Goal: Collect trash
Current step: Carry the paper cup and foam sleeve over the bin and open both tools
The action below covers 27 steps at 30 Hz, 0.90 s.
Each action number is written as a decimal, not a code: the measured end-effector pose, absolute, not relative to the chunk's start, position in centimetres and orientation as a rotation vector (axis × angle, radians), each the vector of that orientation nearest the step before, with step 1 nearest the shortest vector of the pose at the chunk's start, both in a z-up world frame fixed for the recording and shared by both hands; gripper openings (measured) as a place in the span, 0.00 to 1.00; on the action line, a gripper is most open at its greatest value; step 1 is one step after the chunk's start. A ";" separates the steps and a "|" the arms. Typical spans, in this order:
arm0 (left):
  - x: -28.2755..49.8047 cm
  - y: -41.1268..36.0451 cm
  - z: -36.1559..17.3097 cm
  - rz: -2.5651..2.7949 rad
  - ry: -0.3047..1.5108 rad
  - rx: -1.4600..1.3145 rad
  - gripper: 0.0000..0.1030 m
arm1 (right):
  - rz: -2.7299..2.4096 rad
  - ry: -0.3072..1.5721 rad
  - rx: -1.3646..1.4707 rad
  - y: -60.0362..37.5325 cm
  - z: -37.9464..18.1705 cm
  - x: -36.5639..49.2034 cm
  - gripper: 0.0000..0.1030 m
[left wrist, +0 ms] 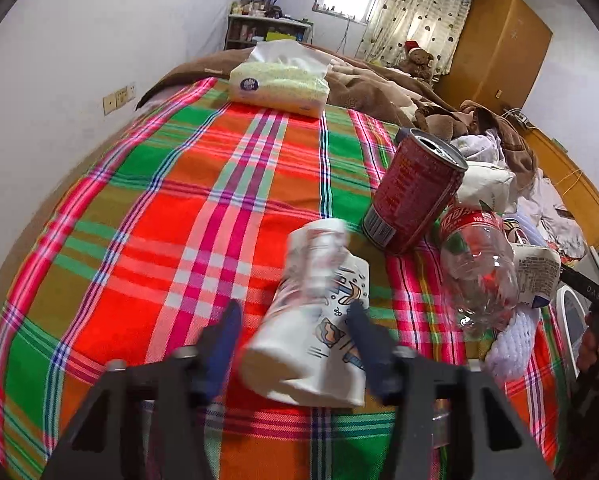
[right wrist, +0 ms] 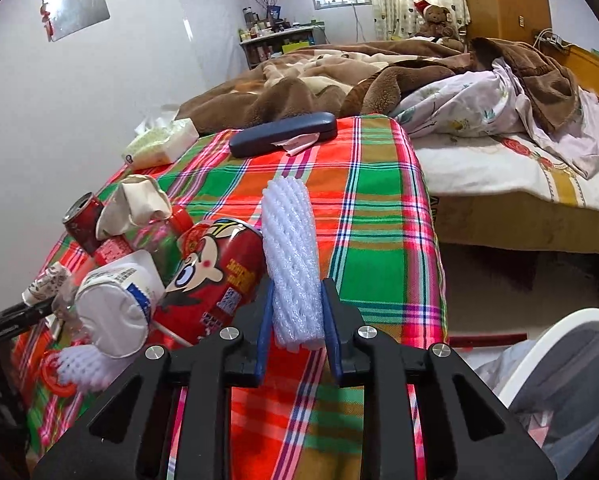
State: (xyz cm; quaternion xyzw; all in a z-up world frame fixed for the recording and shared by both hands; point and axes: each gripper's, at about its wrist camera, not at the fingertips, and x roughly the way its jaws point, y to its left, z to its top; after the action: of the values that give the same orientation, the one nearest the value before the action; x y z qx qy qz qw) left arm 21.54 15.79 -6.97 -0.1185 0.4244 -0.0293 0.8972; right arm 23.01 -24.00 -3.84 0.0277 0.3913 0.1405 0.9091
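Observation:
A white printed paper cup [left wrist: 307, 344] lies tilted on the plaid cloth [left wrist: 159, 220], its base toward the camera. It is blurred, and my left gripper [left wrist: 293, 312] is shut on it, with the right finger pressed on its side. A white foam net sleeve [right wrist: 291, 248] stands up between the blue pads of my right gripper [right wrist: 298, 284], which is shut on it. More trash is piled beside them: an opened red can [left wrist: 415, 192], a clear plastic bottle [left wrist: 479, 272], a white carton [right wrist: 115, 308] and a red cartoon-printed can [right wrist: 215, 272].
A tissue pack [left wrist: 279, 84] and a dark glasses case [right wrist: 283, 134] lie at the far end of the plaid cloth. Brown blankets [right wrist: 319, 88] and a floral quilt cover the bed behind. A white bin rim [right wrist: 559, 336] shows low on the right.

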 end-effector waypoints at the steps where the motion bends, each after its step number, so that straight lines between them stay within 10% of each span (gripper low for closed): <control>1: 21.5 15.8 -6.8 -0.062 0.873 -0.248 0.35 | 0.291 0.805 0.060 -24.0 -3.8 22.9 0.23; 27: 16.1 8.7 0.1 -0.137 0.744 -0.144 0.23 | 0.289 0.676 0.146 -26.0 -0.5 17.2 0.23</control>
State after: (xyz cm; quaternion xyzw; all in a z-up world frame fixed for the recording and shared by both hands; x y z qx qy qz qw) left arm 16.06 8.65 0.12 -0.0702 0.3630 -0.0667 0.9267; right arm 17.21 -25.96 -0.53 0.0714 0.3300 0.1413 0.9306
